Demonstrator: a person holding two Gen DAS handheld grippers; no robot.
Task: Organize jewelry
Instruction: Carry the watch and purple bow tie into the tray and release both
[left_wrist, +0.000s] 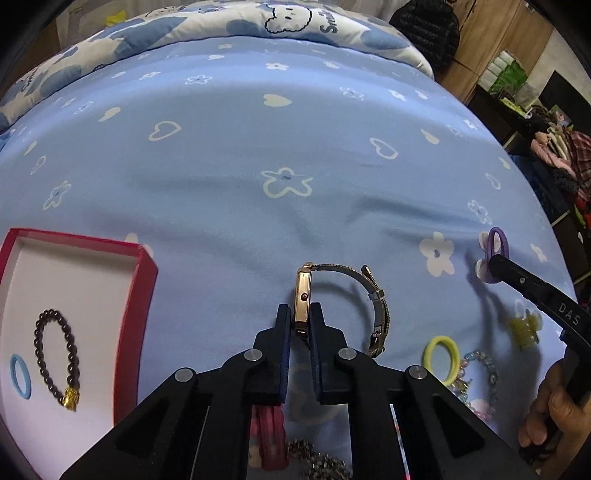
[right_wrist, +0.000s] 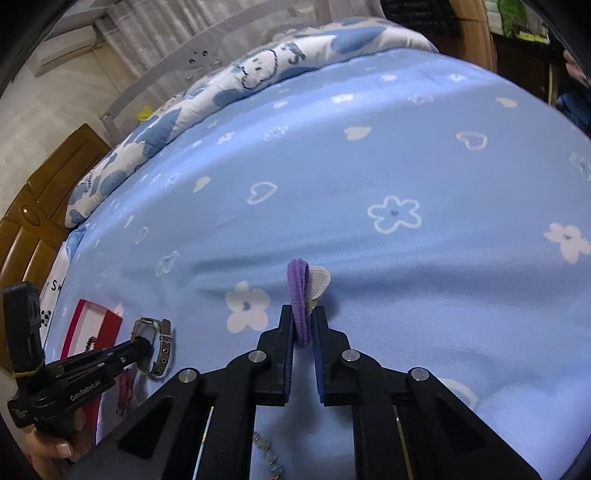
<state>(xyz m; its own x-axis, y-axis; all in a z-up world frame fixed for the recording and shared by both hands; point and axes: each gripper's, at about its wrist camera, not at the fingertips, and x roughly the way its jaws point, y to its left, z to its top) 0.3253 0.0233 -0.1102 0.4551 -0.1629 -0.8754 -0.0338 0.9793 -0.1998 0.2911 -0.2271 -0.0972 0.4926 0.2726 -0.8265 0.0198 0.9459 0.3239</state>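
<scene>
My left gripper (left_wrist: 302, 314) is shut on the gold case of a wristwatch (left_wrist: 303, 295) with a metal mesh strap, held above the blue bedsheet. It also shows in the right wrist view (right_wrist: 153, 341). My right gripper (right_wrist: 303, 317) is shut on a purple hair tie (right_wrist: 300, 295) with a white bow, lifted off the sheet; the tie also shows in the left wrist view (left_wrist: 495, 251). A red jewelry box (left_wrist: 129, 295) at the left holds a dark bead bracelet (left_wrist: 55, 354) and a blue ring (left_wrist: 20, 376).
On the sheet at the right lie a yellow hair tie (left_wrist: 441, 354), a yellow claw clip (left_wrist: 522, 326) and a pastel bead bracelet (left_wrist: 480, 384). A pink clip (left_wrist: 269, 432) and a silver chain (left_wrist: 321, 461) lie under my left gripper. A quilt (left_wrist: 258, 22) lies at the far end.
</scene>
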